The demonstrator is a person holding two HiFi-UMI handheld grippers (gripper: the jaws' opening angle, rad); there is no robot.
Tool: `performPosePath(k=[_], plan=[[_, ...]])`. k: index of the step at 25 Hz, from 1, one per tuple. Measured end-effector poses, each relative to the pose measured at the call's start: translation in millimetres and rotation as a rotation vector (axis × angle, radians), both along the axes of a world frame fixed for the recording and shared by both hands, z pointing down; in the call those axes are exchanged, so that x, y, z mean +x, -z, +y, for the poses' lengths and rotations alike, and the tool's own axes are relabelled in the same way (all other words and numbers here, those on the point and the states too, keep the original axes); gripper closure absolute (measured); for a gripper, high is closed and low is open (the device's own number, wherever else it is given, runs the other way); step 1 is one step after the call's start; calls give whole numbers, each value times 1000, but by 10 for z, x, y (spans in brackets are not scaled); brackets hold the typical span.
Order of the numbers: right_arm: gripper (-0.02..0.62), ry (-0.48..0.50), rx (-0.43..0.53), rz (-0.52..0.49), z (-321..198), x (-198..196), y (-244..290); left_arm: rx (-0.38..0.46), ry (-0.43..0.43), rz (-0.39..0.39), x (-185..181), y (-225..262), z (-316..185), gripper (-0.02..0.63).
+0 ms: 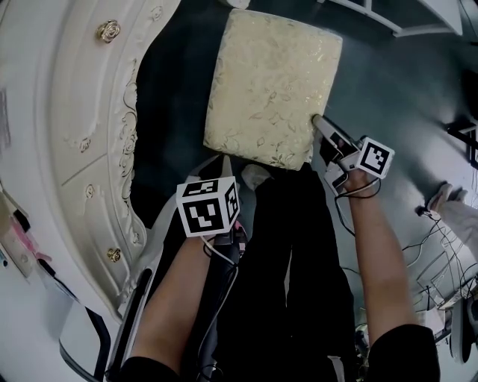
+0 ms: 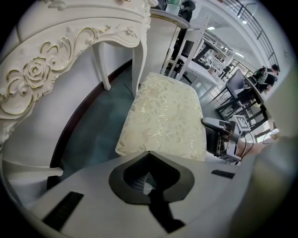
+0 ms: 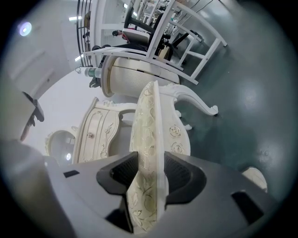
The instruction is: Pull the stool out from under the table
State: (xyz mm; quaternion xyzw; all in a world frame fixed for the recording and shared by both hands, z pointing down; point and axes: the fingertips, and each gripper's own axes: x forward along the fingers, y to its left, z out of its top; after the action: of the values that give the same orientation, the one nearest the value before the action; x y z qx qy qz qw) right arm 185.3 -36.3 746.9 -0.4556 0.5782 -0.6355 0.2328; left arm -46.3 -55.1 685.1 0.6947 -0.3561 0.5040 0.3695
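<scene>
The stool (image 1: 272, 86) has a cream, leaf-patterned cushion and stands on the dark floor beside the white ornate table (image 1: 67, 112), out from beneath it. My right gripper (image 1: 320, 125) is shut on the cushion's near right edge; in the right gripper view the seat edge (image 3: 146, 139) runs between both pads. The left gripper (image 1: 224, 171) hangs close to my body, pointing down just short of the stool's near edge, with its jaws together and nothing in them (image 2: 149, 160). The left gripper view shows the cushion (image 2: 163, 116) ahead and the right gripper (image 2: 207, 128) at its side.
The table's carved apron and legs (image 2: 56, 42) run along the left. A white frame (image 1: 396, 19) stands beyond the stool at the top right. Cables (image 1: 441, 254) and someone's shoe (image 1: 444, 198) lie on the floor at the right. My dark-trousered legs (image 1: 291, 246) are right behind the stool.
</scene>
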Motion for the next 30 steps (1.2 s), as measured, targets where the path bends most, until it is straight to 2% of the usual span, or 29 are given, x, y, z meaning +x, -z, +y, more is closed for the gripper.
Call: performPosePath(k=[4,8,10,11,12,14,15,17,23,30], plan=[[405,-28,-14,24,49,38,26,-8,8,2,-43,-8,0,603],[383,-6,-62,167,127,70,75,5,5,9,-26,25,-30,603],[387,49,-85,301,213,72,197,13,2,19,21,72,-44,603],[429,86,-98,403,261,76,274,17,-1,25,56,100,-49,603],[588,138,-113,530,310,75,339,23,-4,32,97,130,-57,603],[589,281,-108,774,367,-2,465,37,-5,49,195,197,-76,603],[589,330,-89,846,363,-67,555,44,-3,58,246,235,-86,603],[589,327,-57,878,311,-160,793,58,5,76,350,323,-115,603],[589,165,-54,907,88,-76,1681,101,49,149,679,854,-203,603],[589,72,170,984,-339,-205,3291,275,68,269,829,2273,-531,603]])
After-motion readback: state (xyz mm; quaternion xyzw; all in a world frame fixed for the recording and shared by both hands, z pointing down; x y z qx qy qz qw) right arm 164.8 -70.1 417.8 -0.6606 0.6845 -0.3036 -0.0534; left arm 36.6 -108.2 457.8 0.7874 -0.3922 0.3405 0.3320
